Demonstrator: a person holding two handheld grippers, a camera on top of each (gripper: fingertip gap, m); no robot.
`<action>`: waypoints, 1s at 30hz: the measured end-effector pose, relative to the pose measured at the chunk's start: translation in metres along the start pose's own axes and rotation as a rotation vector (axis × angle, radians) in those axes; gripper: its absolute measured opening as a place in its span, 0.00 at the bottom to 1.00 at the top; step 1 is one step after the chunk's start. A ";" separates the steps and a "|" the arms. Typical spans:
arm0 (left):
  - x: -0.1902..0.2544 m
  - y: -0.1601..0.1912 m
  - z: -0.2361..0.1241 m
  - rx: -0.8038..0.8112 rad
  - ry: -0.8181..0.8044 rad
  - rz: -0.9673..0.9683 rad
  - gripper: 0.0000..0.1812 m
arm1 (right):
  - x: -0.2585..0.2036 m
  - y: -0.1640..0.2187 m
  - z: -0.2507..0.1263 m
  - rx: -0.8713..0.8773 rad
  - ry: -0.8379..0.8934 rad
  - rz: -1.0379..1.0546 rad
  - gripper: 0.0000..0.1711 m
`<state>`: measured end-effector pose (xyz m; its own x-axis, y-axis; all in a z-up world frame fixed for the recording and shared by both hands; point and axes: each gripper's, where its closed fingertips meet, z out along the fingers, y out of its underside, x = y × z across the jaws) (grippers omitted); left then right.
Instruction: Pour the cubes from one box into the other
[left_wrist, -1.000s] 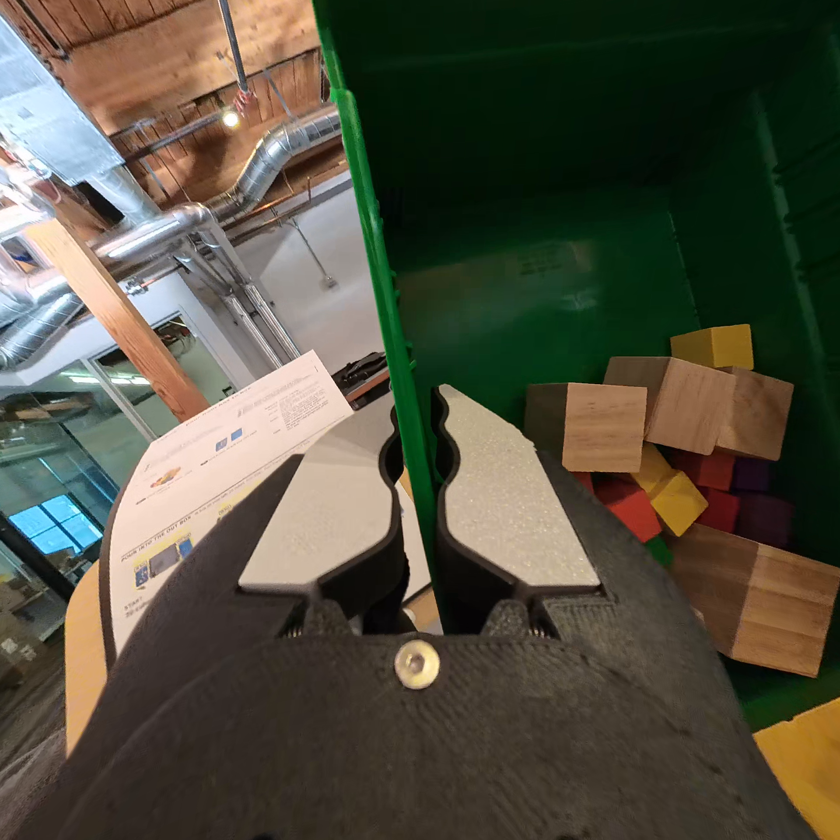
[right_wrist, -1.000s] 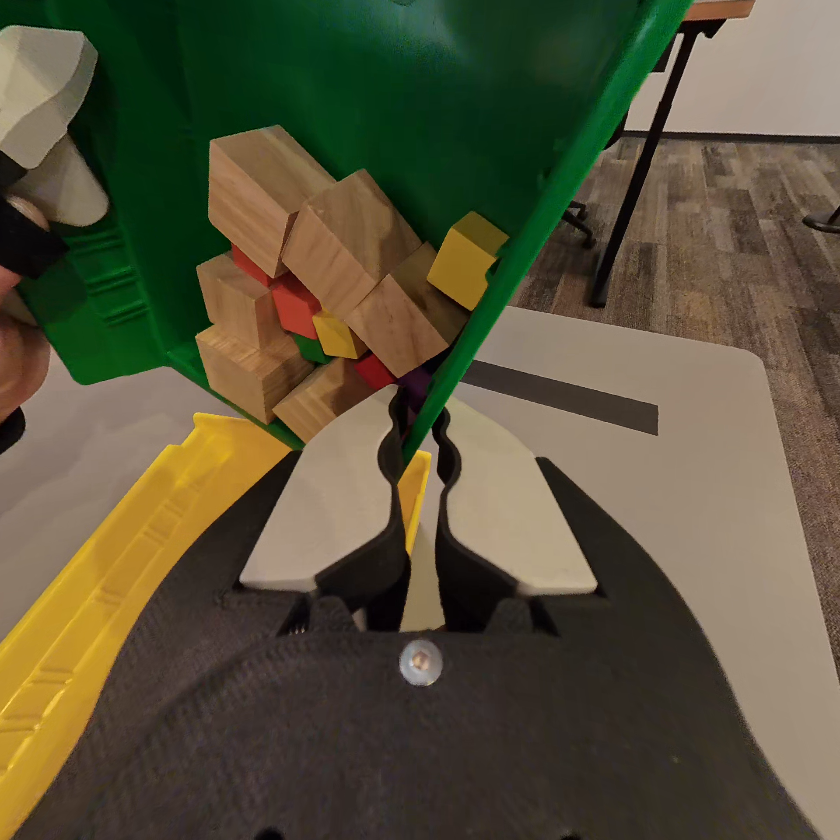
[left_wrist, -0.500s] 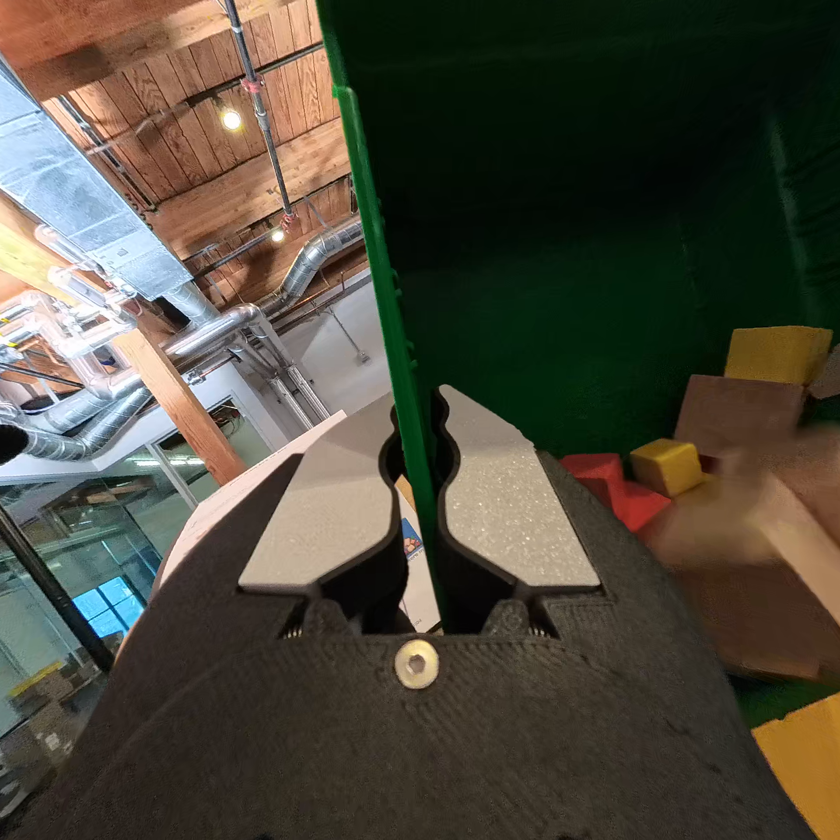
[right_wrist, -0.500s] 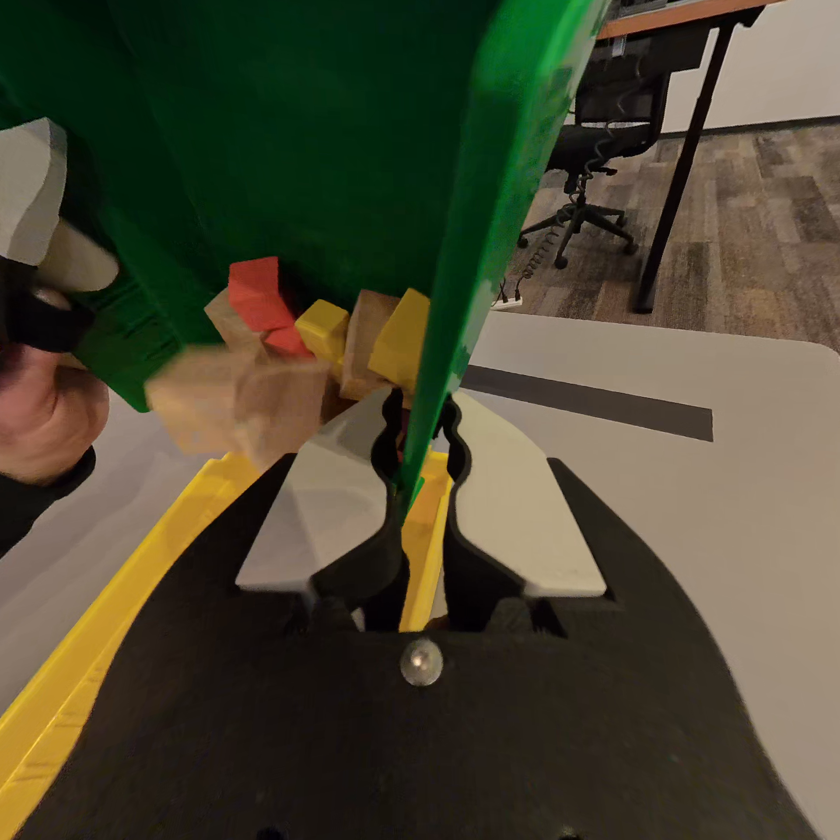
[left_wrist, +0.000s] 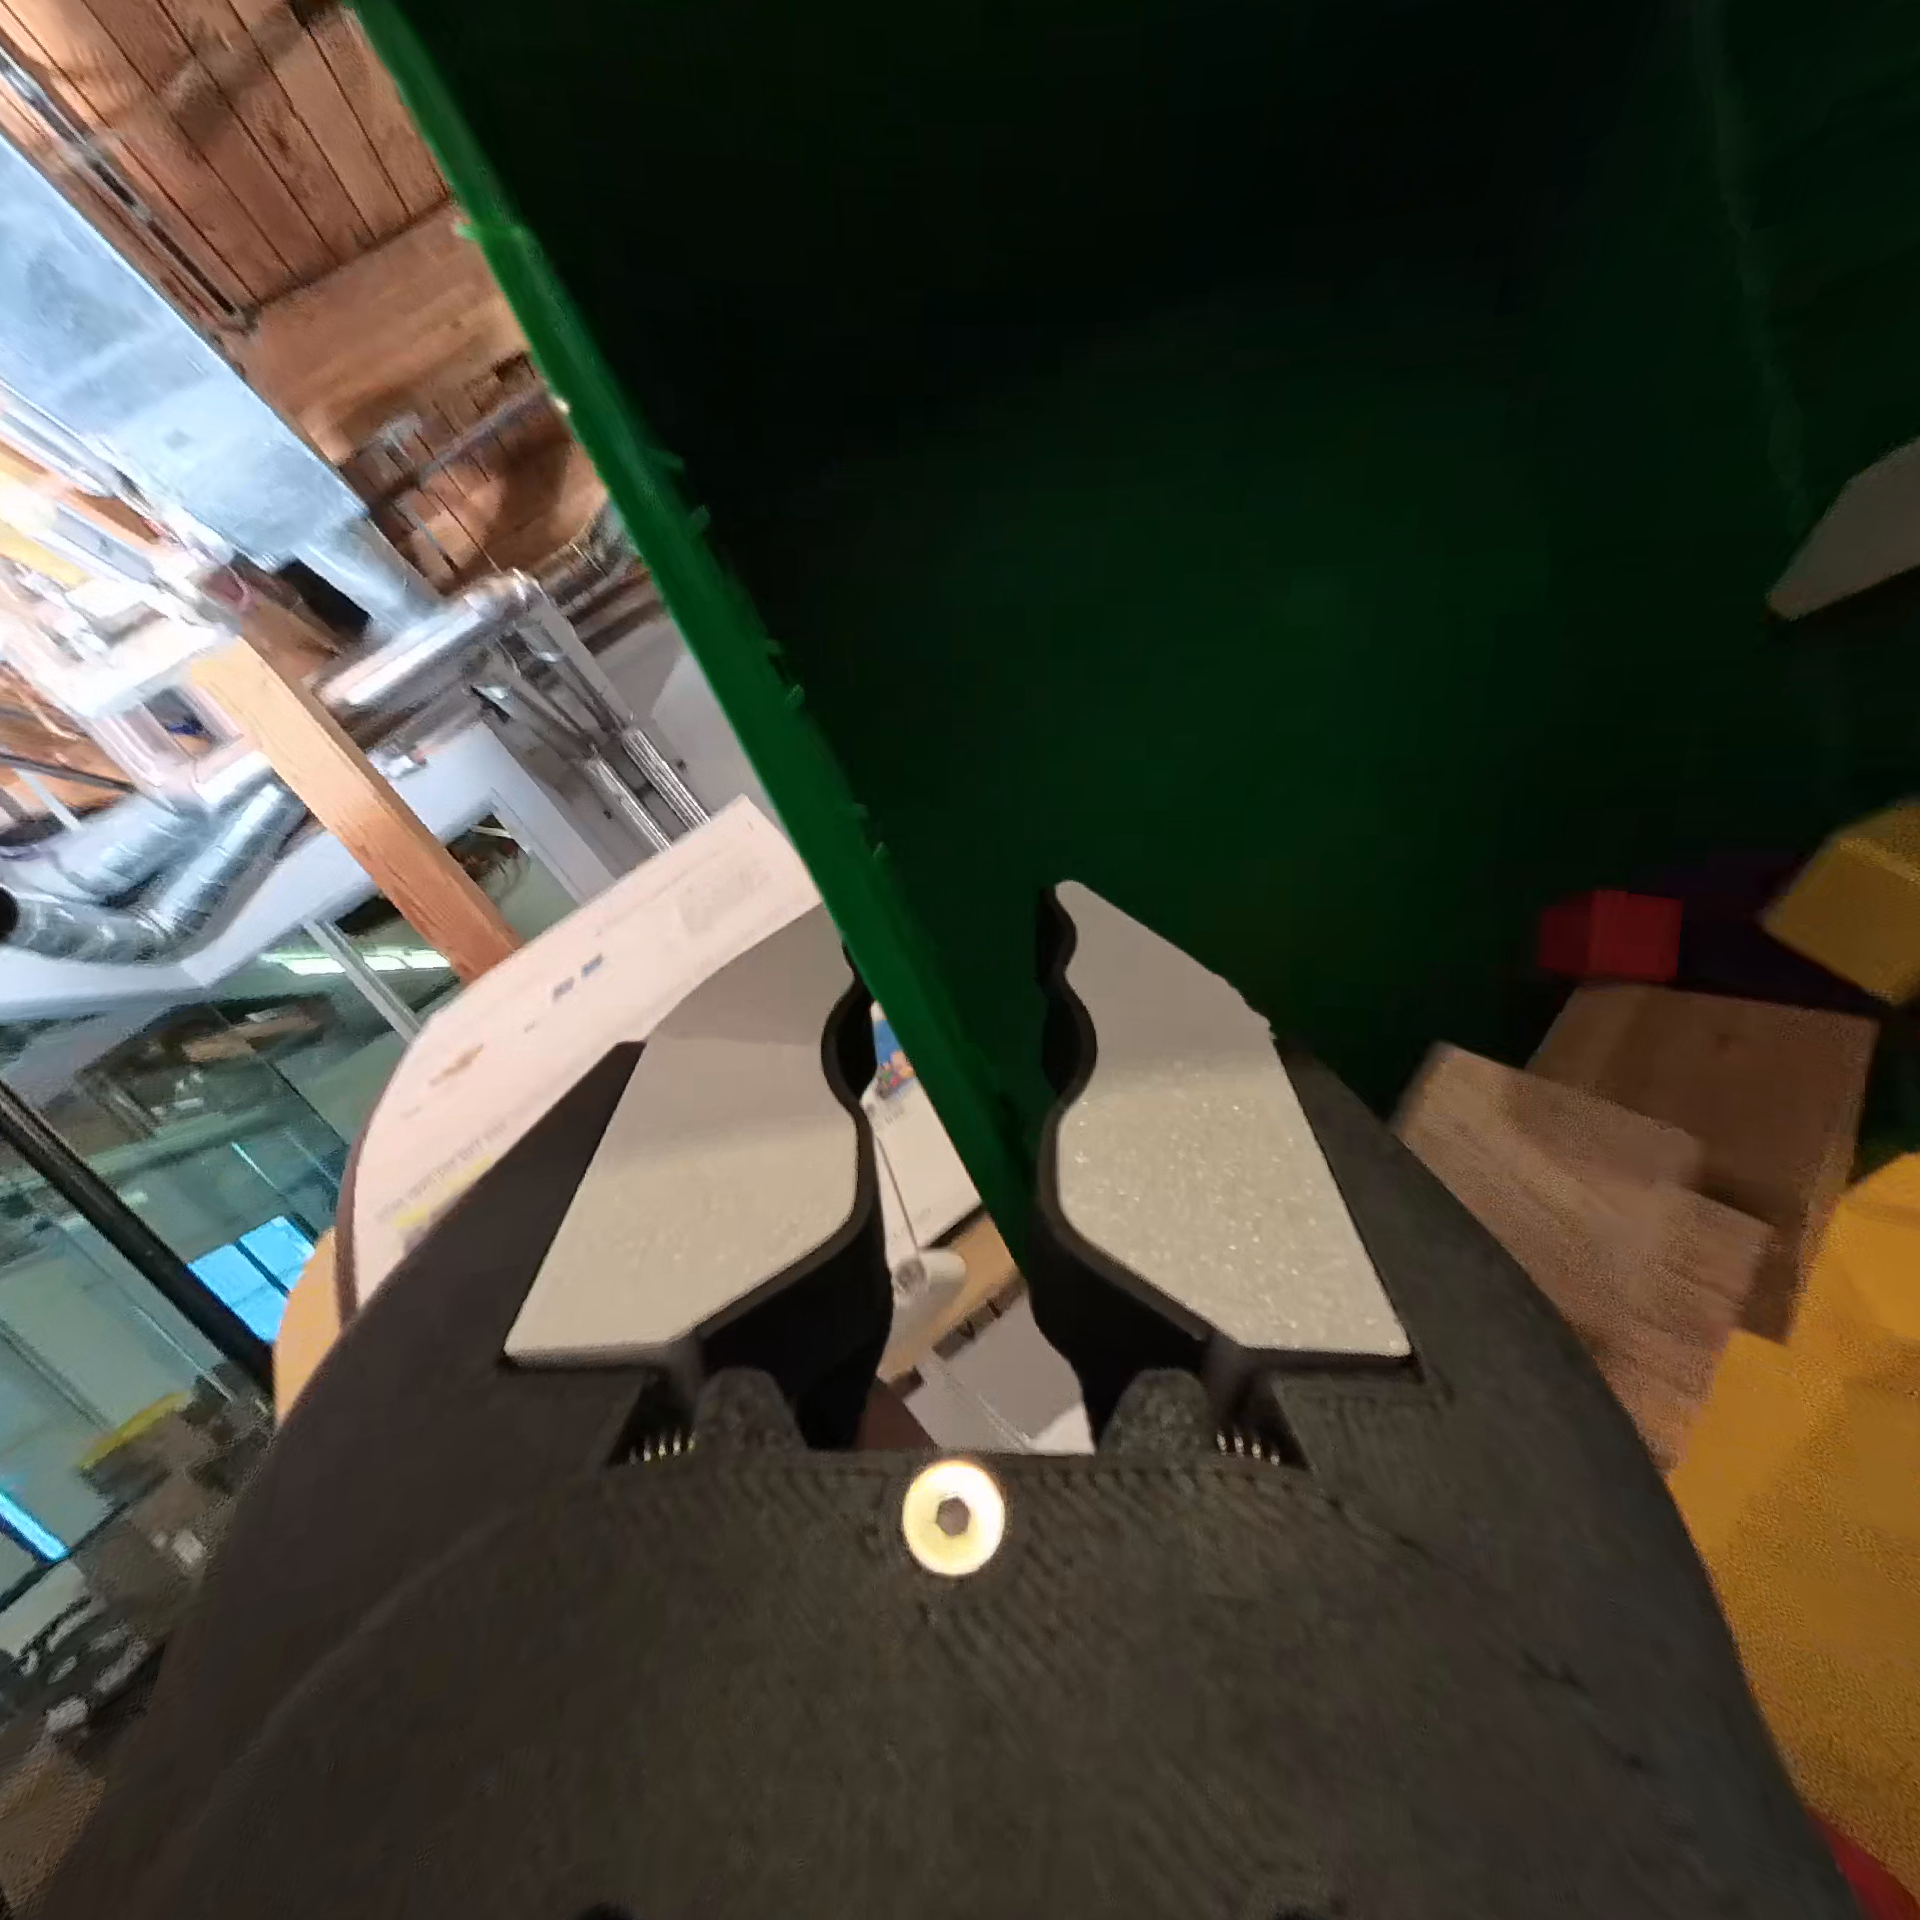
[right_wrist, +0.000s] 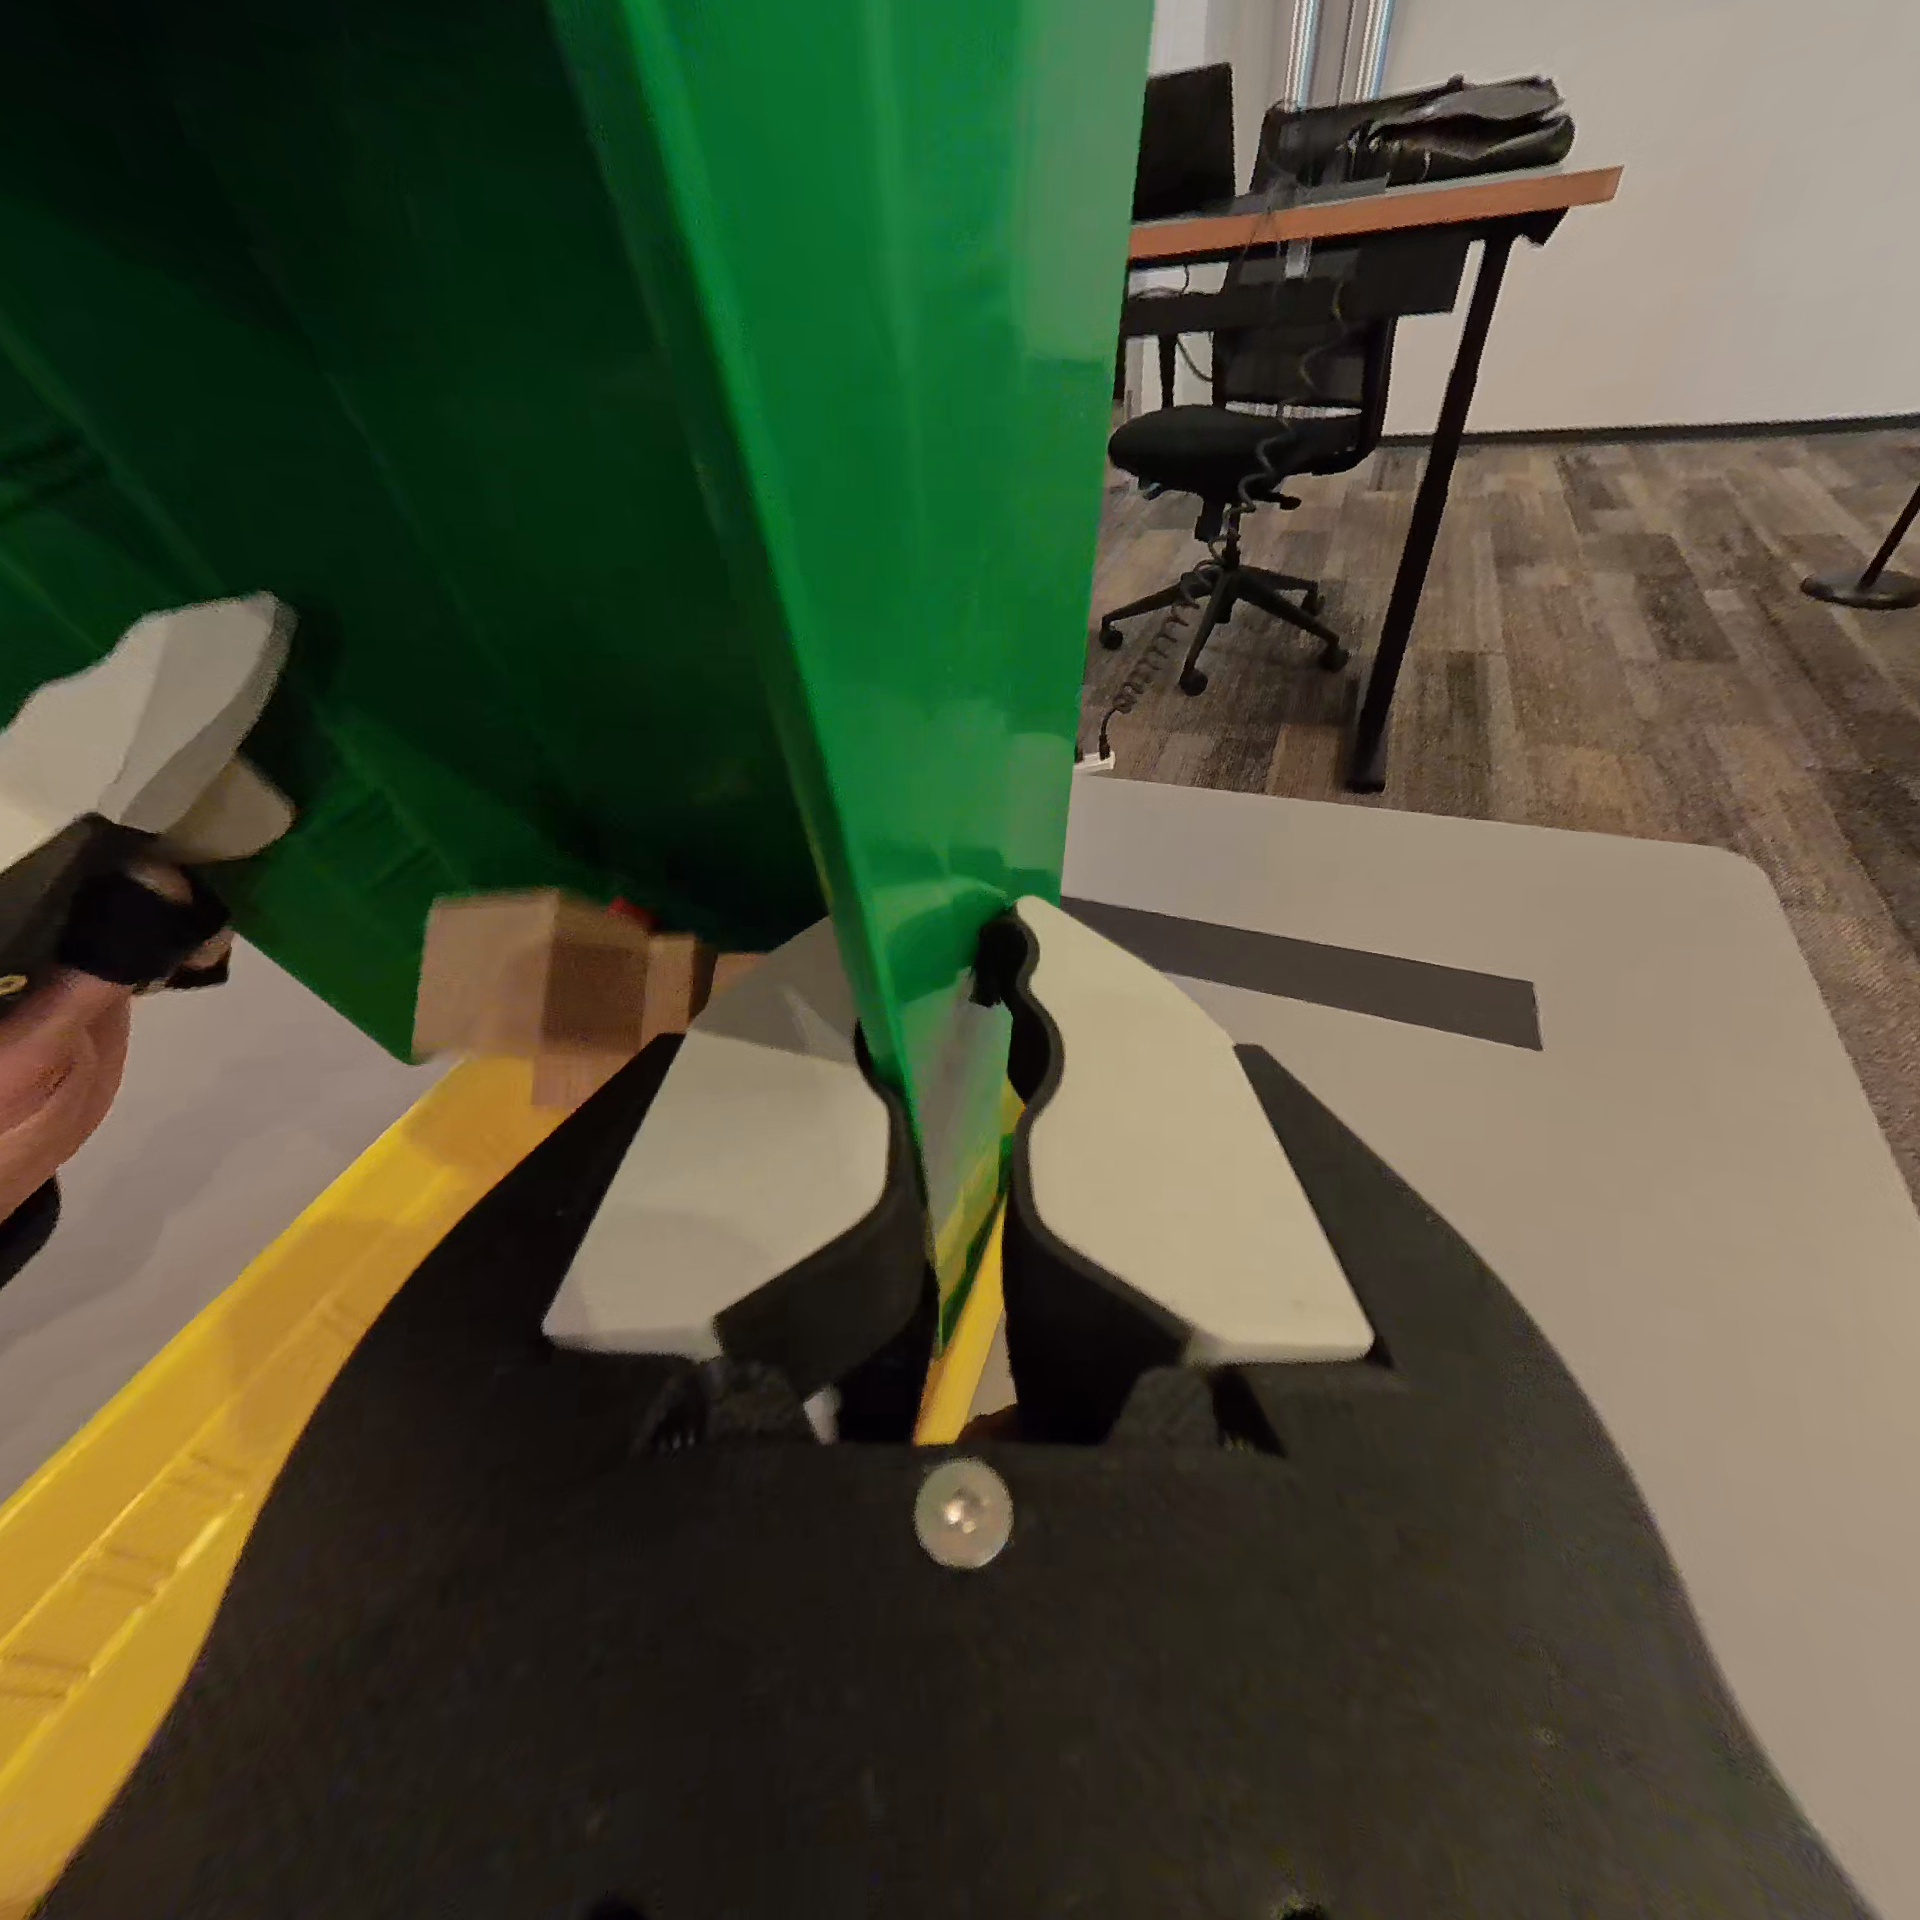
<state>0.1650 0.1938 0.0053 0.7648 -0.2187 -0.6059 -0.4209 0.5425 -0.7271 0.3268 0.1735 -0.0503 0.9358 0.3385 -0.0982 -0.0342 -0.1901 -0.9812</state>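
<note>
Right wrist view, my right gripper (right_wrist: 951, 1049) clamped on green box (right_wrist: 623, 468) wall at centre frame, left gripper (left_wrist: 956, 1039) likewise on opposite rim, blurred wooden cube (right_wrist: 540, 977) at box mouth over yellow box (right_wrist: 208, 1455) lower left, grey table (right_wrist: 1558, 1143) bare at right.

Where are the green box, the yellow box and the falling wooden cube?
green box (right_wrist: 852, 416): right wrist view, bright outer side wall.
yellow box (right_wrist: 208, 1455): right wrist view, ribbed rim.
wooden cube (right_wrist: 551, 971): right wrist view, blurred front face.

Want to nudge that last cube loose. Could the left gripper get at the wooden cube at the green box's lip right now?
Probably not: the left gripper straddles the green box wall, and the wooden cube sits inside.
</note>
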 end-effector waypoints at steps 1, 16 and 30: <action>0.002 0.005 -0.001 -0.024 0.014 -0.014 0.17 | -0.001 0.000 0.000 -0.002 0.008 -0.012 0.05; -0.025 0.005 -0.003 -0.064 -0.073 -0.096 0.07 | -0.022 -0.027 -0.005 0.128 -0.032 -0.059 0.05; -0.124 -0.005 -0.047 -0.200 -0.054 -0.236 0.03 | -0.142 -0.047 -0.018 -0.016 -0.281 -0.274 0.20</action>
<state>0.0493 0.1802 0.0691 0.8755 -0.2731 -0.3986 -0.3120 0.3105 -0.8979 0.2021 0.1176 0.0124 0.7766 0.6178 0.1232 0.2111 -0.0709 -0.9749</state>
